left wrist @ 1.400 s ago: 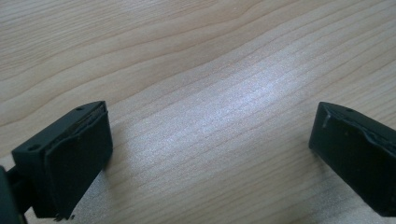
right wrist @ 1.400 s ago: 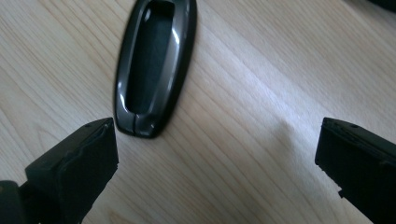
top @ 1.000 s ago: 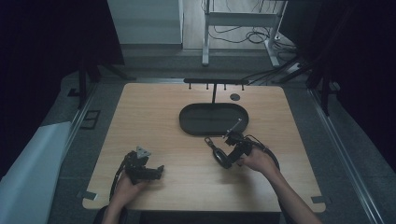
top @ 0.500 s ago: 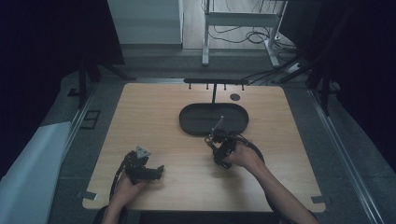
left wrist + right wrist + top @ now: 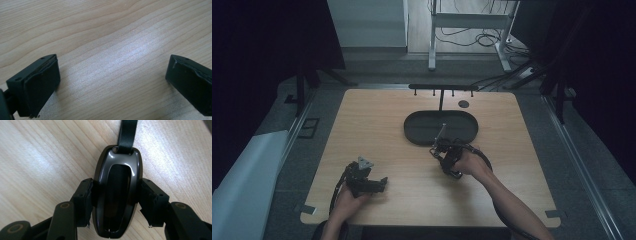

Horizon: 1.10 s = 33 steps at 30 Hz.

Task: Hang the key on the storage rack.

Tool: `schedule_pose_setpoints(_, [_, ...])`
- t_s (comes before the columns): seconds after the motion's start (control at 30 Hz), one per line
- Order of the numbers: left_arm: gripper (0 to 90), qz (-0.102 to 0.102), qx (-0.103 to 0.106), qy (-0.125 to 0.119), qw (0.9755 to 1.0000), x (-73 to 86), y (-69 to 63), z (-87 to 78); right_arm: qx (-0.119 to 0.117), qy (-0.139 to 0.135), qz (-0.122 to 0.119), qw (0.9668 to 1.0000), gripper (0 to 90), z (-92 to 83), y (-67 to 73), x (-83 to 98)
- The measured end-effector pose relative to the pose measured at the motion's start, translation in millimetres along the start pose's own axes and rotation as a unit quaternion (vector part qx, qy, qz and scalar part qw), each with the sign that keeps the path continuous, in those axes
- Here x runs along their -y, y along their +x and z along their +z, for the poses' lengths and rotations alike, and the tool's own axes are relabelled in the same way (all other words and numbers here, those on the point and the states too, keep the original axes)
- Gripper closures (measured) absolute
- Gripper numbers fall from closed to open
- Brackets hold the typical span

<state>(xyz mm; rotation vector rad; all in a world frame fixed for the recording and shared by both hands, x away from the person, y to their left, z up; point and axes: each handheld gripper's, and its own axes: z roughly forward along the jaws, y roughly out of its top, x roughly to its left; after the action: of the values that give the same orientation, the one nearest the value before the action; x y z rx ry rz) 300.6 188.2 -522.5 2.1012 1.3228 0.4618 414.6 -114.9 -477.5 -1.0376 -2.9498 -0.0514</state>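
The right claw [image 5: 115, 202] is clamped on a glossy dark oval key fob [image 5: 116, 192]; its jaws have just been closing, and in the right gripper view both black pads now press the fob's two long sides. The fob fills the middle of that frame, its rounded end toward the bottom edge and a flat black strap [image 5: 127, 133] running from its loop up out of the top edge. Pale wood grain of the desk lies behind it on all sides.

In the high view the right claw [image 5: 438, 148] sits just right of the frame's centre, held by the person's right hand [image 5: 469, 162], whose forearm comes in from the lower right corner. The fob [image 5: 441, 135] shows there as a thin light-grey sliver rising from the claw toward the frame's top, over the near rim of a dark oval tray [image 5: 422, 125] that lies on the light wooden desk [image 5: 372, 120] slightly above centre. Whether the fob touches the tray cannot be told. Beyond the tray, toward the top of the frame, stands a low black rack with small pegs [image 5: 442, 87], and a small dark round disc [image 5: 463, 104] lies to its right.

The left claw [image 5: 381, 184] rests in the lower left of the high view, held by the left hand [image 5: 347, 200]. In the left gripper view its jaws stand wide apart, with bare wood [image 5: 112, 55] between them.
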Motion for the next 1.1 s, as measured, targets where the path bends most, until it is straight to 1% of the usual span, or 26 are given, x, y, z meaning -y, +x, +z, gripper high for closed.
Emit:
schedule_pose_setpoints(0.03, [0.0, 0.000, 0.000, 0.000, 1.0000, 0.0, 0.0, 0.0, -0.004, -0.003, 0.004, 1.0000, 47.6, -1.8, -0.9, 0.6])
schedule_pose_setpoints(0.13, [0.0, 0.001, 0.001, 0.000, 1.0000, -0.2, 0.1, 0.1, -0.007, -0.007, -0.003, 0.9999, 47.7, -9.8, -3.2, 2.0])
schedule_pose_setpoints(0.17, [0.0, 0.001, 0.001, 0.000, 1.0000, -0.2, 0.2, 0.1, -0.007, -0.007, -0.003, 0.9999, 47.7, -9.8, -3.2, 2.0])
schedule_pose_setpoints(0.2, [0.0, 0.001, 0.001, 0.000, 1.0000, -0.2, 0.1, 0.1, -0.009, -0.012, -0.006, 0.9999, 47.8, -17.2, -4.1, 2.3])
schedule_pose_setpoints(0.3, [0.0, 0.001, 0.000, 0.000, 1.0000, -0.1, 0.1, 0.1, -0.012, -0.017, -0.007, 0.9997, 48.0, -25.7, -5.1, 2.1])
schedule_pose_setpoints(0.4, [0.0, 0.001, 0.000, 0.000, 1.0000, -0.1, 0.1, 0.1, -0.014, -0.016, -0.011, 0.9997, 48.0, -31.1, -6.4, 1.7])
schedule_pose_setpoints(0.5, [0.0, 0.001, 0.000, 0.000, 1.0000, -0.2, 0.1, 0.1, -0.016, -0.019, -0.006, 0.9997, 48.2, -42.2, -8.3, 0.8])
schedule_pose_setpoints(0.63, [0.0, 0.002, 0.000, -0.001, 1.0000, -0.2, 0.2, 0.3, -0.019, -0.026, -0.008, 0.9995, 48.4, -52.5, -10.2, 0.7])
schedule_pose_setpoints(0.67, [0.0, 0.002, 0.000, -0.001, 1.0000, -0.2, 0.2, 0.3, -0.019, -0.026, -0.008, 0.9995, 48.4, -52.5, -10.2, 0.7])
schedule_pose_setpoints(0.77, [0.0, 0.000, 0.000, -0.002, 1.0000, -0.1, 0.1, 0.4, -0.029, -0.030, -0.007, 0.9991, 48.5, -62.8, -12.6, 1.2])
schedule_pose_setpoints(0.8, [0.0, 0.000, 0.000, -0.003, 1.0000, -0.1, 0.1, 0.5, -0.029, -0.030, -0.006, 0.9991, 48.5, -65.6, -13.3, 1.3])
schedule_pose_setpoints(0.97, [0.0, 0.001, 0.000, -0.003, 1.0000, -0.1, 0.1, 0.5, -0.027, -0.037, -0.002, 0.9990, 48.6, -78.1, -20.3, 2.7])
schedule_pose_setpoints(1.1, [0.0, 0.001, 0.000, -0.003, 1.0000, -0.1, 0.1, 0.5, -0.031, -0.040, 0.007, 0.9987, 48.6, -86.2, -26.4, 4.6])
